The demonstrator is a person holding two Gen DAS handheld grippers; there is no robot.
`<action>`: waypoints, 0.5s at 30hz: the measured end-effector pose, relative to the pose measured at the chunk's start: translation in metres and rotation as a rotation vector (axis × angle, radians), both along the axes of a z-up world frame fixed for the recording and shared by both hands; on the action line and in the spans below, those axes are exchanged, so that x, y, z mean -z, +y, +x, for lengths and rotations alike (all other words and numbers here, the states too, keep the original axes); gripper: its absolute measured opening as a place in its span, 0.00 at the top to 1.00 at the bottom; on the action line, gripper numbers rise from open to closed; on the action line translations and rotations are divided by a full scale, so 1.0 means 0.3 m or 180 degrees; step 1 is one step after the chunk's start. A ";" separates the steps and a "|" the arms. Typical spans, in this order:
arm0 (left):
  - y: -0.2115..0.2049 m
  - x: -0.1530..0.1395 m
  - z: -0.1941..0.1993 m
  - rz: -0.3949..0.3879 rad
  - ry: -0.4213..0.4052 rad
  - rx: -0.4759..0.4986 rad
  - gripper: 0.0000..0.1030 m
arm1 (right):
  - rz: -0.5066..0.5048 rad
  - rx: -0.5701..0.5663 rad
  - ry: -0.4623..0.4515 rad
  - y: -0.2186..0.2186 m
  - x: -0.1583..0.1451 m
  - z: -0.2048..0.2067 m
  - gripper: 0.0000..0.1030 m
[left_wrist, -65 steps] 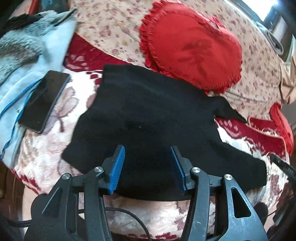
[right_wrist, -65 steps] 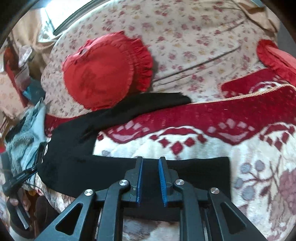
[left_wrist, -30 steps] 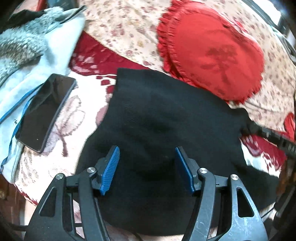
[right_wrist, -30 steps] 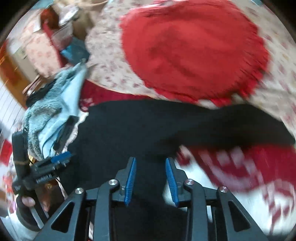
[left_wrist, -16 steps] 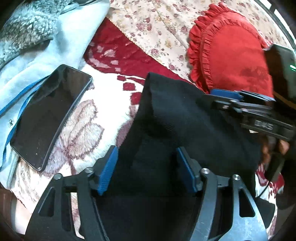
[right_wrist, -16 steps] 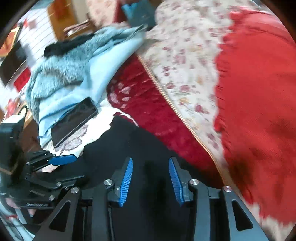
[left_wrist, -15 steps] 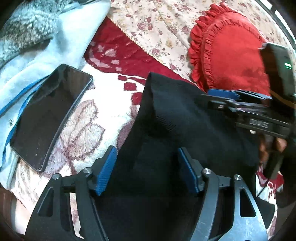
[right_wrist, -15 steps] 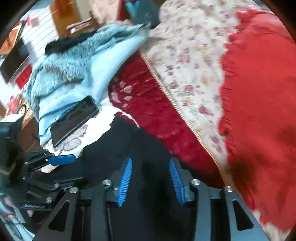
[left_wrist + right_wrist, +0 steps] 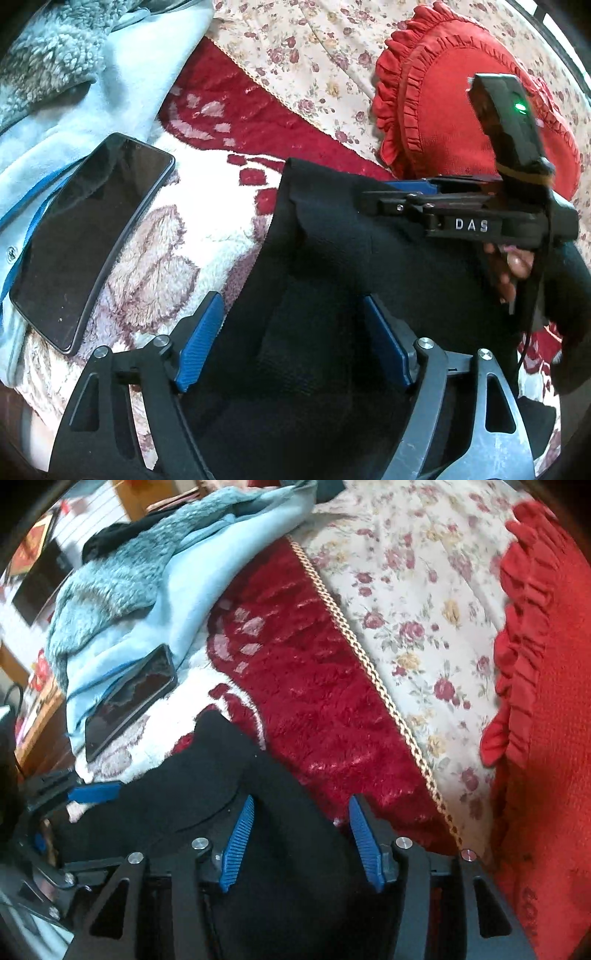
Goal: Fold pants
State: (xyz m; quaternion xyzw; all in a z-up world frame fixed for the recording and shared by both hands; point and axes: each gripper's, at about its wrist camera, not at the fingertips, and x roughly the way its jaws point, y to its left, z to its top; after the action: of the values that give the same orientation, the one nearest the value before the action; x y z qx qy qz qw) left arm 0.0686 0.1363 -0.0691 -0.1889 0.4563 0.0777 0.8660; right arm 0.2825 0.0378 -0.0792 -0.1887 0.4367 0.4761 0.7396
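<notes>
I see the pants [image 9: 332, 280] folded black on the blanket [image 9: 207, 236], long axis running from my grippers toward the pillow [image 9: 443, 110]. My left gripper [image 9: 295, 343] has just spread wide over them, gripping nothing. My right gripper [image 9: 303, 838], half-spread and just narrowing, straddles the cloth without pinching it.

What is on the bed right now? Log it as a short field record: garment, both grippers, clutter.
garment: black pants, bunched on the patterned blanket
left gripper: open, jaws just been opening, pants between the pads
right gripper: open, jaws just been closing, pants between the pads
clutter: smartphone apart from the pants, partly on a light blue fleece; red ruffled cushion behind
</notes>
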 end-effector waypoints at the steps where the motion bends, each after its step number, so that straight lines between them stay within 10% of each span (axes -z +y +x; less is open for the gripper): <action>1: -0.002 -0.001 0.000 0.0013 -0.0001 0.0002 0.24 | 0.0019 -0.0014 -0.0081 -0.002 -0.005 -0.020 0.74; 3: -0.002 -0.005 -0.003 0.0010 -0.0008 0.0011 0.24 | -0.0013 -0.0003 -0.0294 -0.007 -0.022 -0.076 0.93; 15: 0.152 -0.117 -0.244 -0.0254 -0.0221 -0.0299 0.24 | 0.0520 0.0646 -0.0763 -0.226 -0.259 -0.670 0.95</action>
State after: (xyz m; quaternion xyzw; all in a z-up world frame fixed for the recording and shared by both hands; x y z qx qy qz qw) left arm -0.0045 0.1819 -0.0339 -0.2470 0.4195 0.0934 0.8685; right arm 0.0814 -0.0299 -0.0016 -0.1383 0.3221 0.4069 0.8435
